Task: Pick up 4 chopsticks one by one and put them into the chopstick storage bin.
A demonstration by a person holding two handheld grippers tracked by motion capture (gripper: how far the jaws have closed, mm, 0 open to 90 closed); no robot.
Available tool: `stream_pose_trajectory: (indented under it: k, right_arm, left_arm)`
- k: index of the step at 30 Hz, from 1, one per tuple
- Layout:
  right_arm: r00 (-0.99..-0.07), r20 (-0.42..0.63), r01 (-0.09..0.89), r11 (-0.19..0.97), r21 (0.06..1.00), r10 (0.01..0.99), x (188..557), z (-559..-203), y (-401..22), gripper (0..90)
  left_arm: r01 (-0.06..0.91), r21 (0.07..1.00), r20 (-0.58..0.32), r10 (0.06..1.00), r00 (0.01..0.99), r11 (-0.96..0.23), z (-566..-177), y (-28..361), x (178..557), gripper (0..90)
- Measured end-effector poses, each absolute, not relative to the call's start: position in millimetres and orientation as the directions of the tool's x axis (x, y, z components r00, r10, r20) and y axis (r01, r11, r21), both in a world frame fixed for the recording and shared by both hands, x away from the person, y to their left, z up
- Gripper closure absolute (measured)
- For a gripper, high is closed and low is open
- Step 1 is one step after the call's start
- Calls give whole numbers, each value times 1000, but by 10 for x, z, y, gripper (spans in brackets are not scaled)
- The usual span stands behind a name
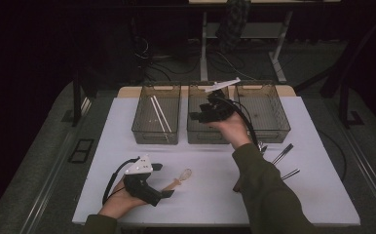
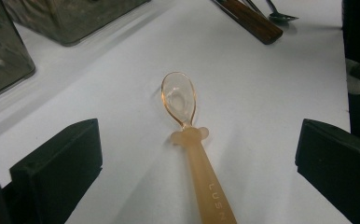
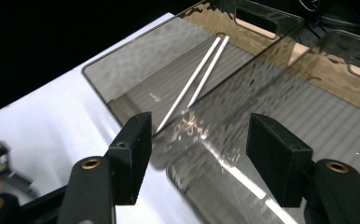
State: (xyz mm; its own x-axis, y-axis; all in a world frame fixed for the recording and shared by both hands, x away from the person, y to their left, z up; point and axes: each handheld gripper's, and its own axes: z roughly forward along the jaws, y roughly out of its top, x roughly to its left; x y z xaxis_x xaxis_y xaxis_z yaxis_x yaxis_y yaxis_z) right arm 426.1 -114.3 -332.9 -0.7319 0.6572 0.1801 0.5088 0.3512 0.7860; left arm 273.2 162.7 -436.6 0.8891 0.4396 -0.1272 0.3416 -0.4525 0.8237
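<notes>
While the left gripper (image 1: 169,180) rests parted around the translucent orange spoon (image 2: 187,135), nothing is pinched. The right gripper (image 1: 196,116) hangs released over the middle bin (image 1: 198,134).

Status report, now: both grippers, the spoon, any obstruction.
Left gripper open astride translucent orange plastic spoon, untouched on table. Right gripper open, empty, over smoky bins. Nothing obstructing.

the high view looks from above the person's side, forward and down on the whole white table (image 1: 215,204). the left gripper view sits low and close to the table, facing the orange spoon (image 2: 190,140), also seen from above (image 1: 178,181). the right gripper view looks down closely at the left bin (image 3: 169,74), shared with the high view (image 1: 157,119).
</notes>
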Motion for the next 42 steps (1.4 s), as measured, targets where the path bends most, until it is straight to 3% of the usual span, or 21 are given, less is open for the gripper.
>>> stream_pose_trajectory:
  k: [8,11,21,26,42]
  right_arm:
    - [-746,166,492,366,790,645,3981,-3300,-1529,414]
    - [-758,153,481,386,787,634,3869,-3314,-1628,456]
    - [-765,111,457,413,788,635,3486,-3493,-2042,779]
    - [-740,121,480,393,784,662,3344,-3637,-2358,889]
    - [-671,100,562,416,715,735,2957,-3948,-3040,896]
  left_arm:
    - [345,820,-125,445,887,-457,-4368,1625,2735,0]
    - [348,819,-128,447,886,-456,-4371,1621,2730,0]
    - [350,818,-125,451,884,-457,-4374,1623,2732,0]
    - [351,816,-125,454,882,-459,-4378,1621,2732,0]
    - [350,816,-121,456,882,-461,-4375,1619,2723,0]
